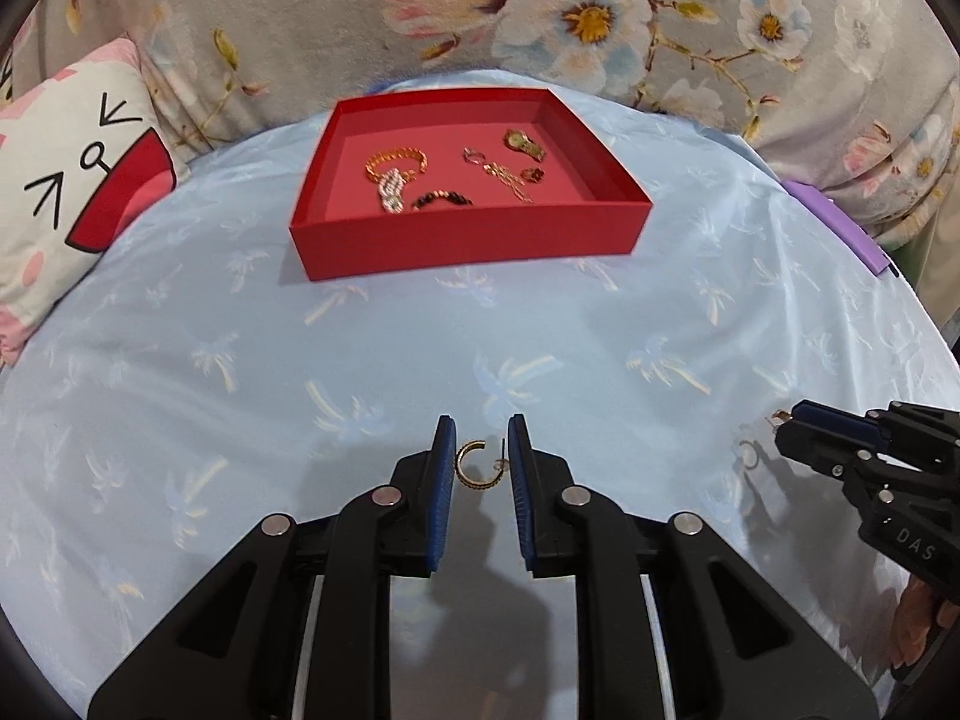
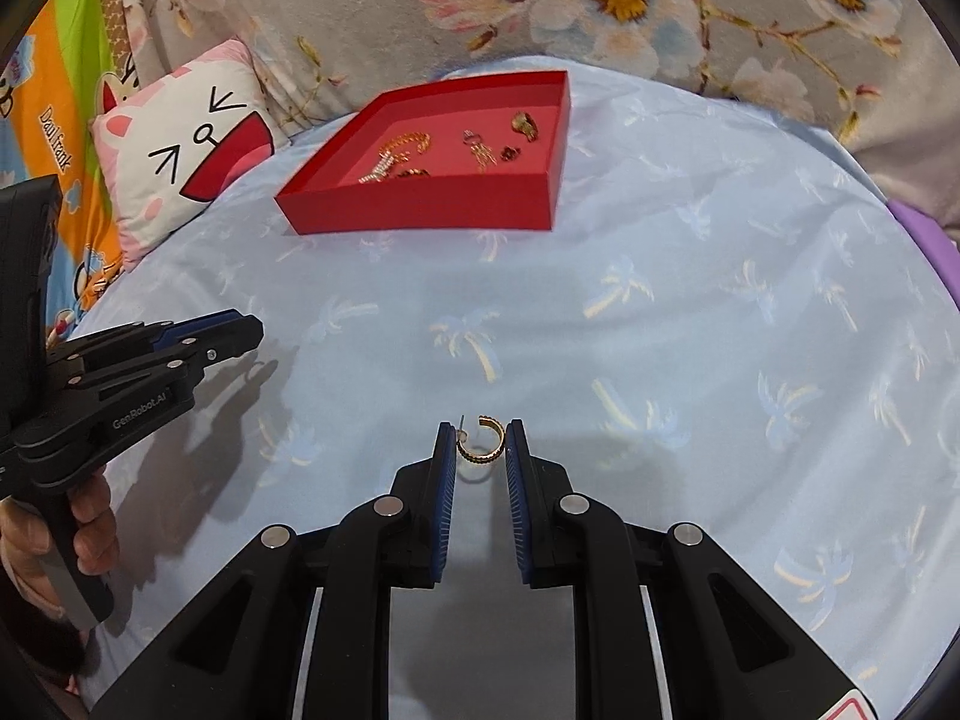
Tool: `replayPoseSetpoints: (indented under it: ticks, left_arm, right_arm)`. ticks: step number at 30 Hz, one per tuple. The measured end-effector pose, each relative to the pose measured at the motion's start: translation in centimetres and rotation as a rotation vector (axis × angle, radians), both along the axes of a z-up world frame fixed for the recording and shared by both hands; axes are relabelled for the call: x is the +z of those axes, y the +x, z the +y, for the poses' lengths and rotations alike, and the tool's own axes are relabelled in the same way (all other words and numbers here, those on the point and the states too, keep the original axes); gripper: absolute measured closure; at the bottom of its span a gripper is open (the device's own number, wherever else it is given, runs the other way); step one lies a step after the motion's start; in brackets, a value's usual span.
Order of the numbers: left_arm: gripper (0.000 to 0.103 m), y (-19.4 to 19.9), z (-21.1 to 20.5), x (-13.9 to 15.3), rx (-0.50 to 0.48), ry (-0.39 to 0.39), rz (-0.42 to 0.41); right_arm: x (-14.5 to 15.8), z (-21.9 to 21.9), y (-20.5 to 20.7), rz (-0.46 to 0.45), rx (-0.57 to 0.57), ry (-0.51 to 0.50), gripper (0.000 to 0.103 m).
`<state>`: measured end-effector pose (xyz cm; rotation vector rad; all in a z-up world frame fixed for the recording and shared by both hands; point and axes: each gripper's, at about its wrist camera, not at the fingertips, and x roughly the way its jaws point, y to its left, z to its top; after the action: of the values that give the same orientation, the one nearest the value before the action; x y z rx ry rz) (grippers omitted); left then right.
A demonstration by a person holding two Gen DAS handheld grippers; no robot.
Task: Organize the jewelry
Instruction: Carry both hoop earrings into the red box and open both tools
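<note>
My left gripper point(image 1: 480, 421) is shut on a gold hoop earring point(image 1: 469, 467), its post against the right pad. My right gripper point(image 2: 480, 423) is shut on a matching gold hoop earring point(image 2: 480, 450). Both are held a little above the light blue palm-print cloth point(image 1: 540, 324), and each casts a shadow on it. In the left wrist view the right gripper point(image 1: 785, 421) shows at the right edge with a bit of gold at its tip. The left gripper point(image 2: 255, 330) enters the right wrist view from the left. Beyond them stands a red tray point(image 1: 468, 240) holding a gold chain bracelet point(image 1: 396, 161), a gold watch point(image 1: 523, 142) and several other pieces.
A cat-face pillow point(image 1: 72, 180) lies left of the tray. A grey floral blanket point(image 1: 600, 18) rises behind the cloth. A purple object point(image 1: 840, 228) sits at the cloth's right edge. A person's hand point(image 2: 90, 528) grips the left gripper's handle.
</note>
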<state>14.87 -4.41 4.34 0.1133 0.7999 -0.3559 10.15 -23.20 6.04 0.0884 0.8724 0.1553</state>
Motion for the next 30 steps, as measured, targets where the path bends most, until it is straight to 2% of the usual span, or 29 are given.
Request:
replayPoseSetpoints:
  ticks: [9,15,21,30]
  left_arm:
    - [0.086,3.7,0.7,2.7,0.019,0.035,-0.059]
    - [0.086,7.3,0.5,5.0,0.026,0.029,-0.117]
    - [0.086,11.7,0.0,6.4,0.048,0.003,-0.144]
    - [0.086,18.8,-2.0,6.1,0.078,-0.047,-0.105]
  right_arm:
    - [4.4,2.5,5.3,-0.088,0.064,-0.012,0.088]
    - [6.0,2.4,9.8,-0.108,0.044,0.008,0.088]
    - [6.7,1.6,14.8,-0.119,-0.003,0.004,0.088]
    - [5.7,1.4,22.8,-0.106,-0.043,0.003,0.088]
